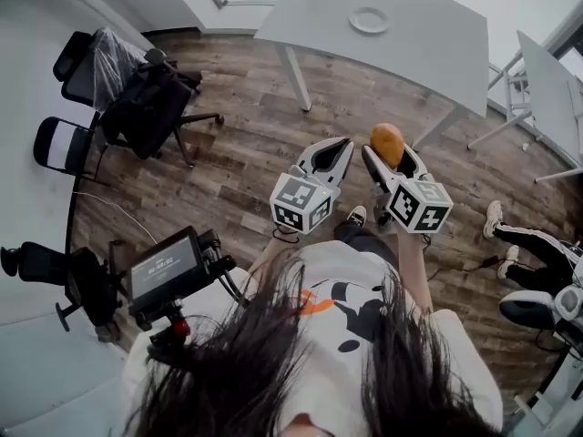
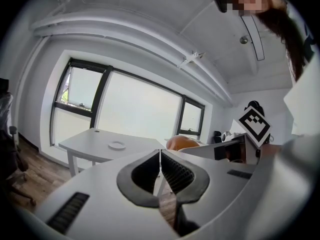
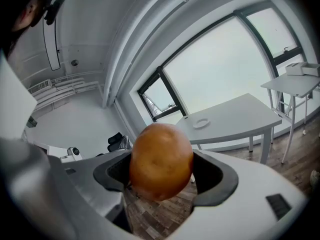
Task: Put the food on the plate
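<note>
At the far left, chairs (image 1: pixel 118 89): dark office chairs on the wood floor (image 1: pixel 246 144), well apart from the table.
Left gripper (image 1: pixel 339 148) (image 2: pixel 160 159): jaws pressed tip to tip, nothing between them, held just beside the right one.
Plate (image 1: pixel 369 20) (image 3: pixel 201 123): small, white, on the grey table (image 1: pixel 419 53) (well beyond both grippers).
Right gripper (image 1: pixel 387 156) (image 3: pixel 161 171): jaws spread wide, clamped on the potato.
Potato (image 1: pixel 386 142) (image 3: pixel 161 159): orange-brown, in the air over the floor.
</note>
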A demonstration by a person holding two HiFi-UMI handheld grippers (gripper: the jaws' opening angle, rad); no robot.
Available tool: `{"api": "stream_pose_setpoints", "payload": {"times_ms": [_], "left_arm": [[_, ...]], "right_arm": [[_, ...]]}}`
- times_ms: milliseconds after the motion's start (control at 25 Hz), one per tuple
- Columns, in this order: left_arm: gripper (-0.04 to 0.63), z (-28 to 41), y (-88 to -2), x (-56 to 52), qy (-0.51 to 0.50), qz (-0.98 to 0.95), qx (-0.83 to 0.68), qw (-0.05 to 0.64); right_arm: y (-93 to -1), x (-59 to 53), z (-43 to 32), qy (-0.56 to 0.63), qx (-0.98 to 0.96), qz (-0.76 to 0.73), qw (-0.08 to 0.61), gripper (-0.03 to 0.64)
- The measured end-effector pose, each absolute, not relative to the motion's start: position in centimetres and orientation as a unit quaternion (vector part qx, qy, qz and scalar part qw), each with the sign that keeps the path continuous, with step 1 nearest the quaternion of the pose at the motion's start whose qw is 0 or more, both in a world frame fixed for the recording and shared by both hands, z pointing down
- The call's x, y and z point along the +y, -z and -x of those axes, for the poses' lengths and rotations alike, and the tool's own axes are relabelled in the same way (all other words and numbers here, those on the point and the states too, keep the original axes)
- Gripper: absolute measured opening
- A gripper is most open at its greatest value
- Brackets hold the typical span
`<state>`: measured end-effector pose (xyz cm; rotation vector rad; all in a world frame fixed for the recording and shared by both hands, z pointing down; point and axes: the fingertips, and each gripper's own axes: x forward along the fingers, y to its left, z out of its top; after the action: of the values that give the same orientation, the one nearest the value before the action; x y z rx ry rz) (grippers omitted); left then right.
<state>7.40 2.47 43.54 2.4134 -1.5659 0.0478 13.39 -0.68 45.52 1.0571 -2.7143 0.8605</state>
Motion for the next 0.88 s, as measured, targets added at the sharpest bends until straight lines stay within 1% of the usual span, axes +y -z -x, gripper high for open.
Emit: {"api": "stream_pose_setpoints", "payload": {"times_ms": [400,680,880], "left_arm": [[0.011,-8.2,-43.6,-8.1,-0.027,-0.837,-0.533,0.12],[0.011,-7.4,-43.3,-10.4,-0.052,-0.839,-0.532,0.106],[0.011,-6.0,-43.6,-12.9,-0.04,-0.834,-0.535,0.127]], "right_arm": [[-46.1,-11.1,-13.9,-0.286,-0.893,-0.346,0.038,0.345],[-46.3,-14.9,-13.0,-0.297,-0.89,-0.343,0.05,0.345],[-46.7,-17.0,-11.8,-0.303,-0.889,-0.338,0.064,0.345]]}}
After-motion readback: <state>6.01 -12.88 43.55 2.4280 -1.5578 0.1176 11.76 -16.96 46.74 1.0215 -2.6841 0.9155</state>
